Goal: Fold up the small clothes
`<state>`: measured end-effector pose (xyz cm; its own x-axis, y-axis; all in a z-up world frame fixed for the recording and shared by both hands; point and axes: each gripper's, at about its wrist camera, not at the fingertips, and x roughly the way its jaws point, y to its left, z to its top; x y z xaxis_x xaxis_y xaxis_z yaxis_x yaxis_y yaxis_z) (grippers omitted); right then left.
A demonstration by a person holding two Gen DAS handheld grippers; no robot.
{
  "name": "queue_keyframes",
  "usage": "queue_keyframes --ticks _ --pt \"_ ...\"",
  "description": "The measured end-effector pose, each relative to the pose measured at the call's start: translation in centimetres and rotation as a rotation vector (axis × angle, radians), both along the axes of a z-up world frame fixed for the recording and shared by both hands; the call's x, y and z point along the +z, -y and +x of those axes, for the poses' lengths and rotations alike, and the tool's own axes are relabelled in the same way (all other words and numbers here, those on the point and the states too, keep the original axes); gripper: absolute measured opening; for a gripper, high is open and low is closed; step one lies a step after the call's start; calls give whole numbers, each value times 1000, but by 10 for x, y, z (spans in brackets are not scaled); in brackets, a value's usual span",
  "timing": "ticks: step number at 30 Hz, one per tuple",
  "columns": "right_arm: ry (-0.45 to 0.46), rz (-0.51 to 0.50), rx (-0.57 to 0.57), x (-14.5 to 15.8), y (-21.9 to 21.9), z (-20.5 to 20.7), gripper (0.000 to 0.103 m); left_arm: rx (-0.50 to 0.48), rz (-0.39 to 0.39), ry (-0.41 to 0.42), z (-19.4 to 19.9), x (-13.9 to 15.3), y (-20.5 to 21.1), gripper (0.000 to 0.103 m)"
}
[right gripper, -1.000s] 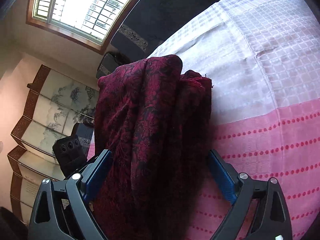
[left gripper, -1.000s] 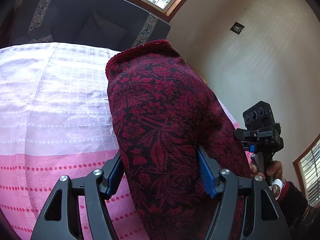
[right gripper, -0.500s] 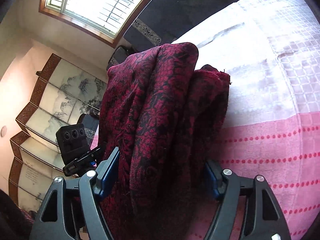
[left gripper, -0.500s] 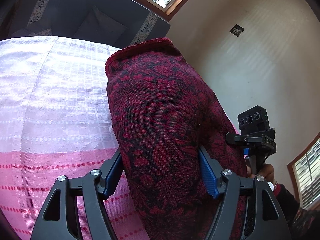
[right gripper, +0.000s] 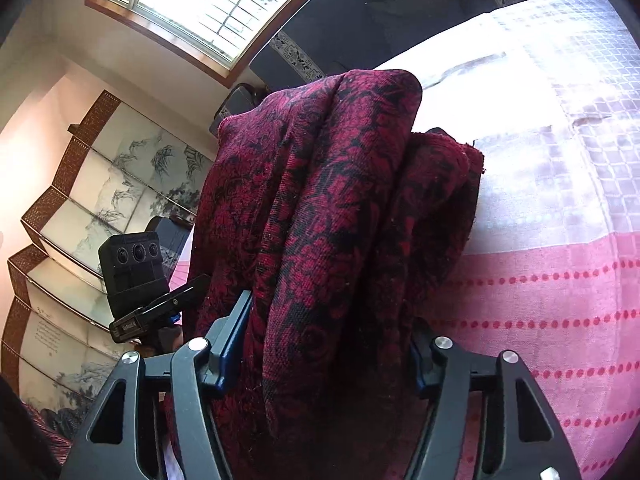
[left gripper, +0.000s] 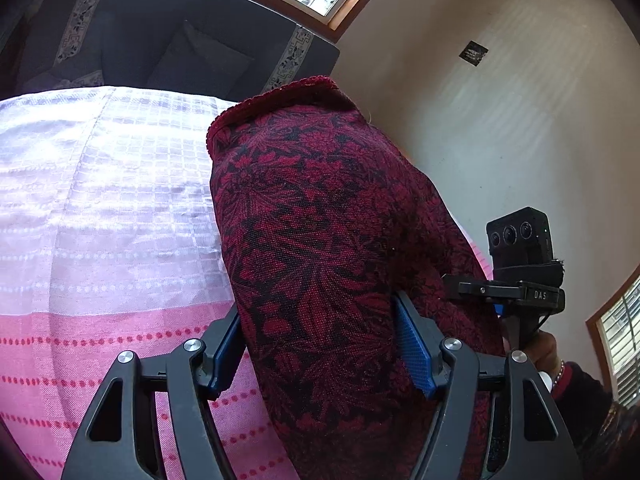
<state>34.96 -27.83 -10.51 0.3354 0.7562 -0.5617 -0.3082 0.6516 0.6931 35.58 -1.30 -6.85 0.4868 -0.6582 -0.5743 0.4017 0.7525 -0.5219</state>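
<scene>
A dark red garment with a black floral pattern (left gripper: 320,240) hangs lifted above the bed. My left gripper (left gripper: 324,344) is shut on its lower part, the cloth bunched between the blue pads. In the right wrist view the same garment (right gripper: 328,208) is folded in thick layers, and my right gripper (right gripper: 332,344) is shut on it. The right gripper's camera block (left gripper: 520,256) shows at the right of the left wrist view. The left gripper's camera block (right gripper: 136,268) shows at the left of the right wrist view.
A bedspread lies below, lilac-white checked at the far end (left gripper: 100,200) and pink with red dotted stripes nearer (right gripper: 560,300). A dark sofa (left gripper: 180,40) stands behind under a window. A painted folding screen (right gripper: 100,184) stands to the left.
Both grippers have tilted up a little with the garment held between them. The two grippers have come slightly closer together. Both grips are unchanged.
</scene>
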Motion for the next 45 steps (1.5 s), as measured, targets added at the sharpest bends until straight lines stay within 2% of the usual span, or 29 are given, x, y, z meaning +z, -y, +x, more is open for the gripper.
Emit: queue_keyframes --ticks 2,4,6,11,16,26,45 --pt "26 -19 -9 3 0 -4 52 20 42 34 -6 5 6 63" --pt "52 -23 -15 5 0 -9 48 53 42 27 -10 5 7 61" --pt "54 -15 -30 6 2 -11 47 75 56 28 -13 7 10 59" --pt "52 -3 -69 9 5 -16 45 98 154 68 -24 21 27 56" --pt "46 8 -89 11 9 -30 44 108 200 79 -33 32 33 55" --pt "47 48 -101 20 -4 -50 43 146 268 130 -74 53 20 55" --pt "44 100 -53 22 -41 -99 43 226 336 155 -161 71 -31 55"
